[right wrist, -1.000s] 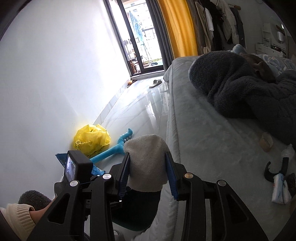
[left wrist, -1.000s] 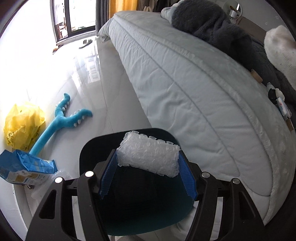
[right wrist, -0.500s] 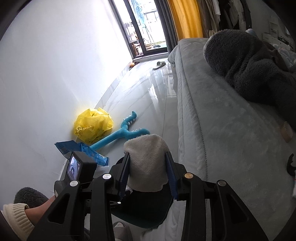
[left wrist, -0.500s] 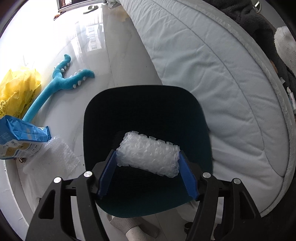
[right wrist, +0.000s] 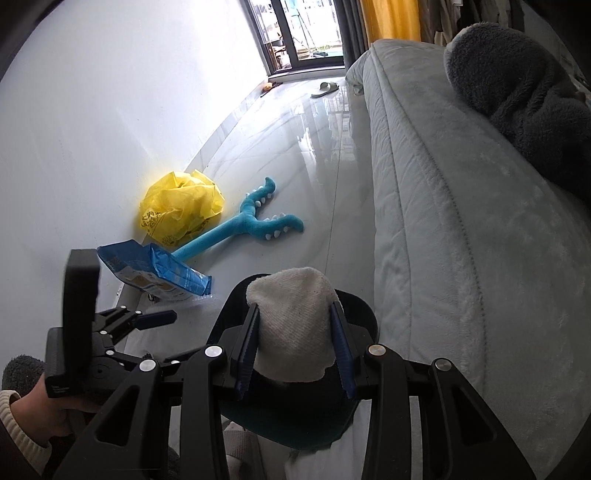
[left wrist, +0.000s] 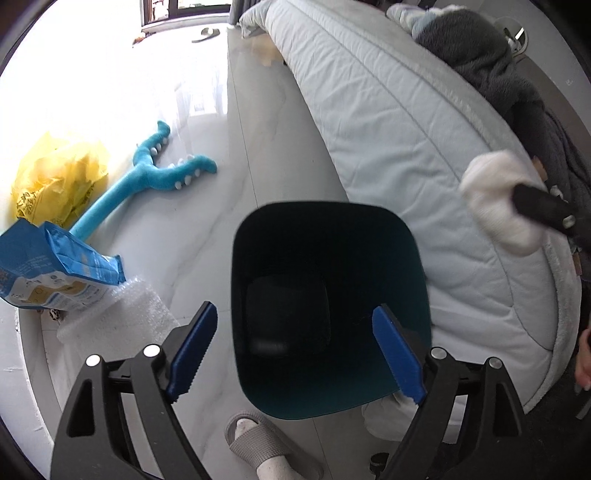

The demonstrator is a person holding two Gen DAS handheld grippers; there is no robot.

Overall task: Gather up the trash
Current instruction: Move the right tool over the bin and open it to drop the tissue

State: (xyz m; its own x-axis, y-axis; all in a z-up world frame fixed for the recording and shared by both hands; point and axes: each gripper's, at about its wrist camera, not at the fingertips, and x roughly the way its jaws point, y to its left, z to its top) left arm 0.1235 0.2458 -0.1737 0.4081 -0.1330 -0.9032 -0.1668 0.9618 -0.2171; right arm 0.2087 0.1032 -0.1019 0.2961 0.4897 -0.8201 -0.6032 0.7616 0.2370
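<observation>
Spread wide, having just opened, nothing between the blue pads: left gripper (left wrist: pixel 295 354) above the dark bin (left wrist: pixel 406 258), whose inside is too dark to read. Clamped on a white sock (right wrist: pixel 293 328): right gripper (right wrist: pixel 293 347) over the same bin. On the floor (left wrist: pixel 258 129) beside it: bubble wrap (left wrist: pixel 122 314), blue packet (left wrist: pixel 55 266), yellow bag (left wrist: pixel 55 177). Bed (left wrist: pixel 406 129) touching the bin's far side.

A glossy pale floor (right wrist: pixel 295 140) runs between a white wall (right wrist: pixel 129 92) and a grey quilted bed (right wrist: pixel 461 221) toward bright glass doors (right wrist: pixel 299 33).
</observation>
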